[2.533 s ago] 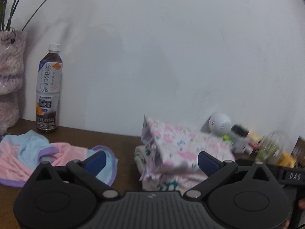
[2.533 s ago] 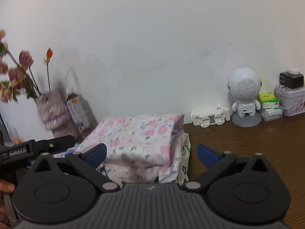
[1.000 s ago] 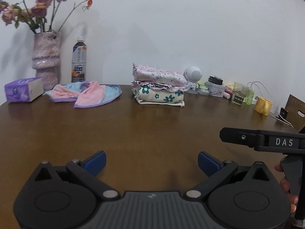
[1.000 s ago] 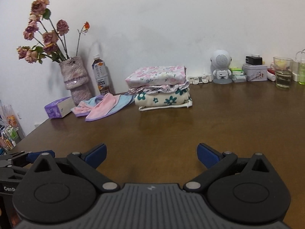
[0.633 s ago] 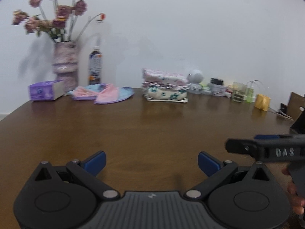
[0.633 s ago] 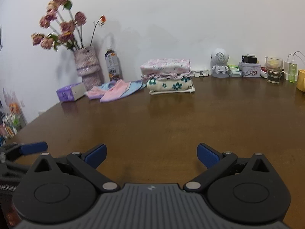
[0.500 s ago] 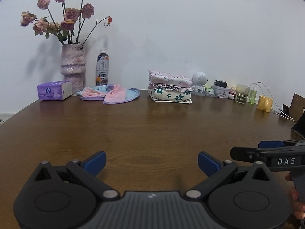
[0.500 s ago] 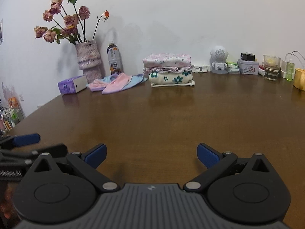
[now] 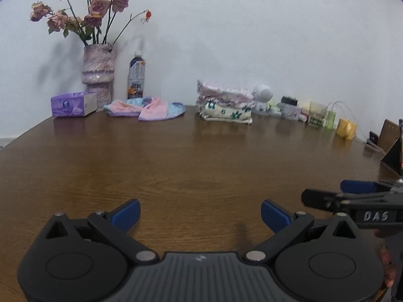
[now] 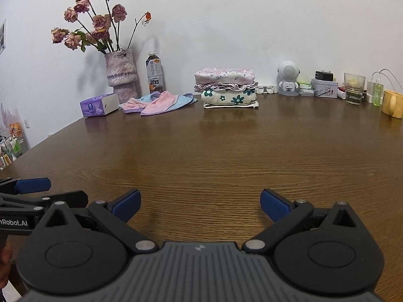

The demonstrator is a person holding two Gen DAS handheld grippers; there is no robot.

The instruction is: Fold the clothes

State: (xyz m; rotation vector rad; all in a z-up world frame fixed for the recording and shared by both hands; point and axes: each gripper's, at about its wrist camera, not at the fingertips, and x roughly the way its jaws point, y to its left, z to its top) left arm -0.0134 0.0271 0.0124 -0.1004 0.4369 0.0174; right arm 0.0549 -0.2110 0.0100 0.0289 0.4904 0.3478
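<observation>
Here my left tongs (image 9: 200, 211) and right tongs (image 10: 199, 202) both gape, empty, low over the bare wooden bench (image 10: 226, 151) — the folded stack of clothes (image 10: 228, 88) sits at its far edge, the unfolded pink-and-blue garment (image 10: 161, 102) just left of it.

You have a brown wooden tabletop (image 10: 201, 156) in front of you, running back to a plain white wall (image 10: 252, 20). At the far left stands a fuzzy pink vase (image 10: 121, 75) of dried roses (image 10: 93, 25), with a drink bottle (image 10: 155, 75) just beside it and a purple tissue box (image 10: 98, 105) in front. Along the wall to the right you see a small white robot figure (image 10: 288, 78), a metal tin (image 10: 324, 88) with a black box on top, a glass (image 10: 354, 88), a green spray bottle (image 10: 376, 93) and a yellow mug (image 10: 392, 103).
</observation>
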